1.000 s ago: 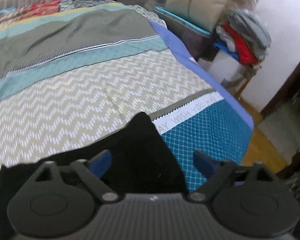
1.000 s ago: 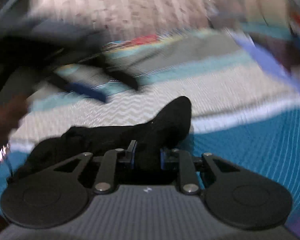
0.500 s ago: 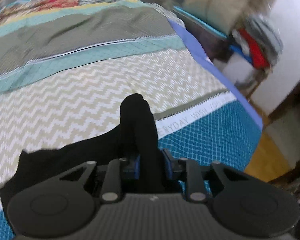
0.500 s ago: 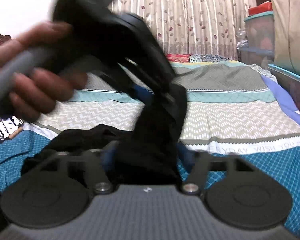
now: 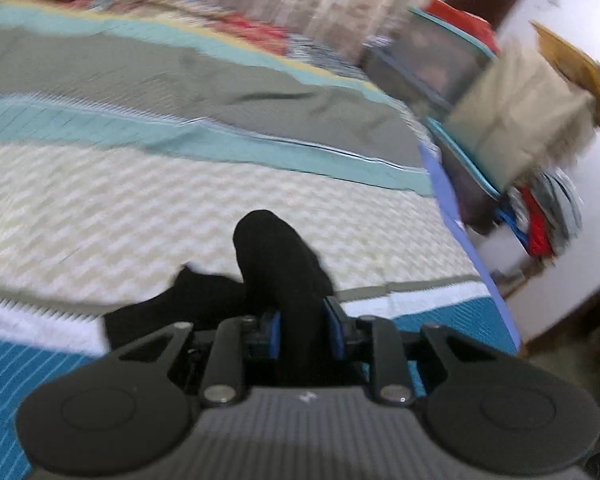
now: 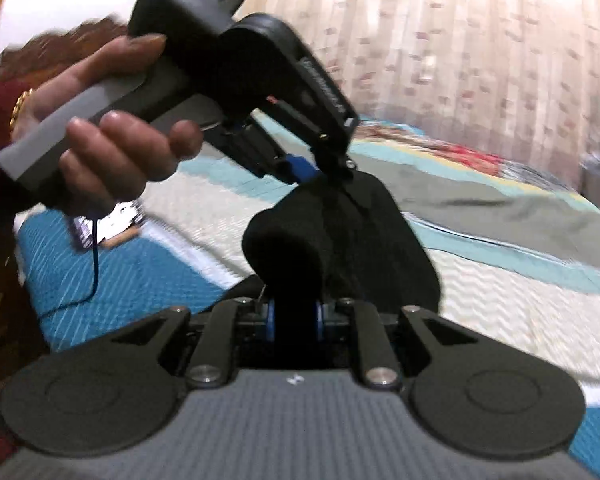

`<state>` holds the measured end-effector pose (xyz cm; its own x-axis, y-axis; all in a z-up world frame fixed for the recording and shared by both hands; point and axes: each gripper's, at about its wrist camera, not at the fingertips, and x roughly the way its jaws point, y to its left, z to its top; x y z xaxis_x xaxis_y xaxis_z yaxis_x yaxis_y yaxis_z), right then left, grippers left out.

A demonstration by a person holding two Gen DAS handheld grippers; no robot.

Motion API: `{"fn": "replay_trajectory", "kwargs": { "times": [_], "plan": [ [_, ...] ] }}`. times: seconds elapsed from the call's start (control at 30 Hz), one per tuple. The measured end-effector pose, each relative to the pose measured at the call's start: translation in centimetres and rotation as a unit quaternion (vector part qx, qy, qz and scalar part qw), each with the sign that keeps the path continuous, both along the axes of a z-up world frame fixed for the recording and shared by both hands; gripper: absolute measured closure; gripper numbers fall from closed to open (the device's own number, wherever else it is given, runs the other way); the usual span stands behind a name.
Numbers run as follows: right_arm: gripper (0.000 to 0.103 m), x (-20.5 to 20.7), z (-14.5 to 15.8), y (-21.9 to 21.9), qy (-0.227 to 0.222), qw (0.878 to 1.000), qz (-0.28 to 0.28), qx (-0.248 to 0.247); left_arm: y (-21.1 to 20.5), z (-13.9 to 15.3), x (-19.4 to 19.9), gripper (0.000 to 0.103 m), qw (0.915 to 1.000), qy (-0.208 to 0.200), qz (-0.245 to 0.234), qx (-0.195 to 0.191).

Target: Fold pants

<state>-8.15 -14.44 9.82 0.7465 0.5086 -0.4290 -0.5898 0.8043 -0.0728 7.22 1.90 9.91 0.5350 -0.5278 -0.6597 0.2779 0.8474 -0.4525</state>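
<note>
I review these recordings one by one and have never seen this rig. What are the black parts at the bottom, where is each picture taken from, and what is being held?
No robot here: a person holds a pistol-grip clamp tool in each hand, with a camera on each looking along its two fingers. The black parts at the bottom are the tool itself. The left gripper is shut on the black pants, above a patterned bedspread. The right gripper is also shut on the pants, and its view shows the person's left hand holding the other tool. Both pictures are blurred.
</note>
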Motion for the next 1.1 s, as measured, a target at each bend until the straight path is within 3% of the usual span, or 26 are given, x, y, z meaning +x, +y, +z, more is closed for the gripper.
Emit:
{"fn": "replay_trajectory", "kwargs": {
  "times": [0.13, 0.27, 0.33, 0.4, 0.47, 0.5, 0.53, 0.6, 0.63, 0.8, 0.97, 1.1],
  "plan": [
    [0.083, 1.5, -2.1, 3.5, 0.041, 0.998, 0.048, -0.031, 4.1, -3.9, -0.1, 0.081, 0.9982, 0.032, 0.051, -0.001],
    [0.072, 3.3, -5.8, 5.6, 0.119, 0.989, 0.077, -0.051, 7.7, -9.8, 1.0, 0.079, 0.9898, 0.099, 0.102, 0.006],
    [0.072, 3.8, -6.9, 5.8, 0.138, 0.986, 0.080, -0.056, 8.4, -12.2, 1.2, 0.073, 0.9854, 0.121, 0.120, 0.005],
    [0.071, 3.6, -6.7, 5.3, 0.146, 0.985, 0.082, -0.046, 8.5, -13.1, 1.0, 0.064, 0.9853, 0.117, 0.124, -0.002],
    [0.064, 3.8, -5.8, 4.0, 0.171, 0.981, 0.095, -0.013, 8.4, -13.1, 0.7, 0.057, 0.9863, 0.106, 0.126, 0.002],
    [0.050, 4.1, -5.4, 3.1, 0.198, 0.973, 0.112, 0.022, 8.2, -12.9, 0.6, 0.054, 0.9865, 0.101, 0.129, 0.010],
    [0.047, 4.2, -4.9, 1.8, 0.228, 0.963, 0.128, 0.065, 8.3, -12.8, 0.3, 0.052, 0.9868, 0.096, 0.129, 0.018],
    [0.047, 4.0, -3.4, -0.1, 0.238, 0.956, 0.133, 0.112, 8.0, -12.3, -0.5, 0.052, 0.9876, 0.084, 0.129, 0.034],
    [0.047, 3.7, -2.8, -1.2, 0.229, 0.957, 0.123, 0.126, 7.8, -11.9, -1.0, 0.051, 0.9880, 0.079, 0.128, 0.038],
    [0.048, 4.9, -1.7, -6.9, 0.199, 0.963, 0.013, 0.179, 7.1, -9.6, -4.1, 0.024, 0.9926, 0.044, 0.108, 0.035],
    [0.058, 7.4, -3.8, -8.9, 0.235, 0.950, -0.070, 0.192, 5.2, -9.6, -6.2, 0.023, 0.9898, 0.006, 0.092, 0.108],
    [0.061, 8.8, -6.5, -8.2, 0.259, 0.944, -0.106, 0.177, 5.4, -12.1, -5.6, 0.021, 0.9858, 0.040, 0.108, 0.122]
  ]
}}
